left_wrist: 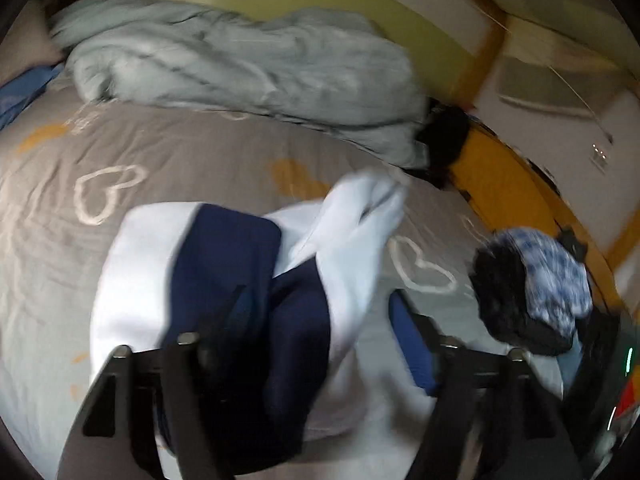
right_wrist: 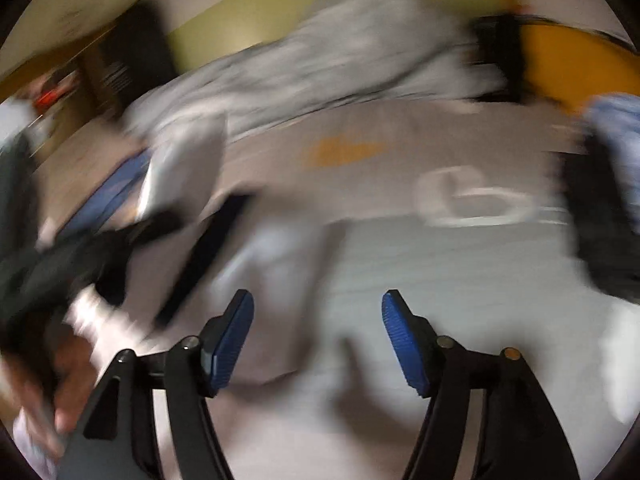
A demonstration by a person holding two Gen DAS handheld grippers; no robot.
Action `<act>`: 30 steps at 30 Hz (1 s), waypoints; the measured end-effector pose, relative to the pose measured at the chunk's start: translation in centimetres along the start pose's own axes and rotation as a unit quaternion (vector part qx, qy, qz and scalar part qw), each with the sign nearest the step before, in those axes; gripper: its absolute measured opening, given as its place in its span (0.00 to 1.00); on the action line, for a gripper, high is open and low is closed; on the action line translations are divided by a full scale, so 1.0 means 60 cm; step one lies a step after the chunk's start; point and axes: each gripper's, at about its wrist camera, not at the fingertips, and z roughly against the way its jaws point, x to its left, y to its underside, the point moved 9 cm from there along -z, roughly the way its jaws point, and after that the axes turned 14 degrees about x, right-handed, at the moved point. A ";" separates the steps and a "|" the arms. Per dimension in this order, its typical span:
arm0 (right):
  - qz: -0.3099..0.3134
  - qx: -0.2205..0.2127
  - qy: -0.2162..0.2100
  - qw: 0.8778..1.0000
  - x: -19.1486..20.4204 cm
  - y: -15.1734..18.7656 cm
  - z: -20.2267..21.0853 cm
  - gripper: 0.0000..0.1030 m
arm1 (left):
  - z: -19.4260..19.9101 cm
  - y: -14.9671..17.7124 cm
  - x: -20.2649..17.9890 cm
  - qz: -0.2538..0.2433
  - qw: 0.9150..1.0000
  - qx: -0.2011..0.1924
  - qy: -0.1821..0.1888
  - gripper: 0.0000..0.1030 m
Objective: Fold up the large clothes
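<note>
Lying on heart-print sheet [left_wrist: 168, 148]: white-navy garment [left_wrist: 224, 264] | no legible writing | both grippers' fingers [right_wrist: 404, 344] apart, empty

I see soft matt cloth throughout: the white-and-navy garment [left_wrist: 224, 264], the grey printed bedsheet [left_wrist: 192, 152], the pale quilt [left_wrist: 240, 60]. Gripper pads [right_wrist: 404, 344] look ribbed blue rubber.

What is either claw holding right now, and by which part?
Nothing in the right claw: its pads stand apart over bare bed sheet. The left claw straddles the white and navy garment; blur hides whether its pads pinch it.
</note>
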 end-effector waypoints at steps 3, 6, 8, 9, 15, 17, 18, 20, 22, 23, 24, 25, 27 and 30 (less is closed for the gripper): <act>-0.064 -0.039 0.014 0.997 -0.064 -0.020 0.037 0.66 | -0.009 0.006 -0.019 -0.026 0.999 -0.021 -0.031 0.67; -0.105 -0.064 0.004 0.992 -0.102 -0.027 0.070 0.68 | -0.002 0.017 -0.030 -0.037 0.999 -0.029 0.000 0.66; -0.107 -0.072 0.011 0.992 -0.110 -0.032 0.079 0.70 | 0.009 0.032 -0.040 -0.060 0.997 -0.031 0.025 0.66; -0.107 -0.075 0.016 0.991 -0.111 -0.038 0.081 0.70 | 0.016 0.039 -0.039 -0.071 0.996 -0.033 0.031 0.66; -0.070 -0.071 0.025 0.995 -0.077 -0.034 0.074 0.72 | 0.058 0.071 -0.021 -0.094 0.994 -0.036 0.052 0.66; -0.047 -0.073 0.030 0.996 -0.056 -0.032 0.072 0.76 | 0.087 0.073 -0.012 -0.097 0.992 -0.052 0.056 0.66; -0.037 -0.074 0.031 0.996 -0.044 -0.030 0.072 0.76 | 0.104 0.074 -0.004 -0.094 0.992 -0.060 0.061 0.66; -0.016 -0.073 0.031 0.997 -0.018 -0.027 0.068 0.78 | 0.137 0.077 0.018 -0.086 0.992 -0.074 0.057 0.66; 0.001 -0.071 0.027 0.997 0.010 -0.023 0.065 0.81 | 0.164 0.073 0.051 -0.071 0.992 -0.096 0.035 0.67; 0.006 -0.071 0.025 0.997 0.020 -0.022 0.064 0.82 | 0.178 0.069 0.072 -0.063 0.992 -0.110 0.017 0.69; 0.012 -0.069 0.021 0.997 0.034 -0.020 0.061 0.82 | 0.185 0.063 0.093 -0.055 0.991 -0.121 -0.003 0.71; 0.022 -0.065 0.012 0.998 0.052 -0.020 0.058 0.84 | 0.188 0.056 0.115 -0.044 0.991 -0.124 -0.020 0.76; 0.032 -0.059 0.004 0.998 0.077 -0.018 0.049 0.89 | 0.178 0.043 0.167 -0.002 0.993 -0.116 -0.033 0.81; 0.032 -0.039 -0.019 0.999 0.115 -0.016 0.025 1.00 | 0.131 0.036 0.242 0.072 0.995 -0.073 -0.022 0.82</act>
